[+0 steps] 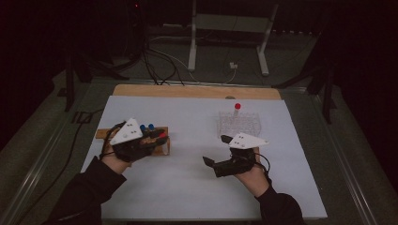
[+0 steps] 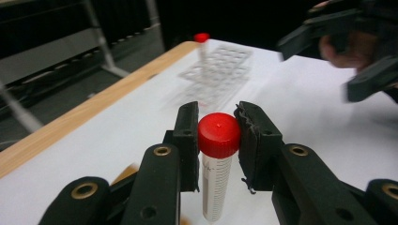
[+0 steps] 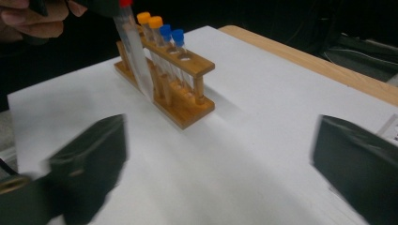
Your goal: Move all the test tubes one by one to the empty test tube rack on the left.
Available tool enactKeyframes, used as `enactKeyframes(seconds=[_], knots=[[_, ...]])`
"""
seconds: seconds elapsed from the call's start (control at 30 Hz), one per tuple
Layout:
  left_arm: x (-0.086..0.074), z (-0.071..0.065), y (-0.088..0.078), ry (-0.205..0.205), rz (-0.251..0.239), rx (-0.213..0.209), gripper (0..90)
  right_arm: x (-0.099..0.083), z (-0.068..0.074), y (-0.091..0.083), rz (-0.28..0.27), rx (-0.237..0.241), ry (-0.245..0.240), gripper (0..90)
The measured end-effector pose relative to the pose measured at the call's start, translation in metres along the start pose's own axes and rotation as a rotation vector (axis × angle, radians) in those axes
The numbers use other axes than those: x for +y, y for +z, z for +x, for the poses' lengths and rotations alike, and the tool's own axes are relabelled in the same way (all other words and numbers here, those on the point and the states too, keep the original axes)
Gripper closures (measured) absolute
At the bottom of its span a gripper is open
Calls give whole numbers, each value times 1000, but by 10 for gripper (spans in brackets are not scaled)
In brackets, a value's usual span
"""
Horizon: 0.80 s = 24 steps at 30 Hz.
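My left tool [image 2: 218, 140] is pinching a red-capped tube [image 2: 217, 161] by its cap, one pad pressed on each side, the graduated body hanging straight down below the pads and clear of the white sheet on the bench [image 2: 305, 117]. From my right tool's camera I see that tube tilted just in front of the wooden rack [image 3: 180, 101], which carries two orange-capped tubes [image 3: 150, 23] and two blue-capped tubes [image 3: 171, 35] upright in a row. Ahead of my left tool, farther along the bench, stands a clear plastic rack [image 2: 218, 70] with another red-capped tube [image 2: 202, 42] upright at its far corner. My right tool [image 3: 220, 154] is spread wide with nothing between its pads, well apart from the left one.
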State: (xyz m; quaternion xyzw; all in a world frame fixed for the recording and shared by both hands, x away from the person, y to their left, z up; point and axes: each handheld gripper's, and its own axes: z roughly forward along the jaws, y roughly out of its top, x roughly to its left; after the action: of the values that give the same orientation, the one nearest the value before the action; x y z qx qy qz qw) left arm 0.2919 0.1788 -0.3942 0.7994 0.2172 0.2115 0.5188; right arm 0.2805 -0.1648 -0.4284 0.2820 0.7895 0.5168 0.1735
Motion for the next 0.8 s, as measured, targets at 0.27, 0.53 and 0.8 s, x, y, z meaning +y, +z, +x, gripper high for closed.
enactKeyframes(seconds=[0.27, 0.53, 0.8], knots=[[-10, 23, -46, -30, -15, 130, 717, 2, 0, -6, -39, -36, -9, 0], [-16, 49, -72, -66, -28, 258, 718, 3, -3, -10, -51, -45, -3, 0], [-24, 75, -77, -98, -41, 369, 718, 3, -5, -10, -48, -49, -1, 0]])
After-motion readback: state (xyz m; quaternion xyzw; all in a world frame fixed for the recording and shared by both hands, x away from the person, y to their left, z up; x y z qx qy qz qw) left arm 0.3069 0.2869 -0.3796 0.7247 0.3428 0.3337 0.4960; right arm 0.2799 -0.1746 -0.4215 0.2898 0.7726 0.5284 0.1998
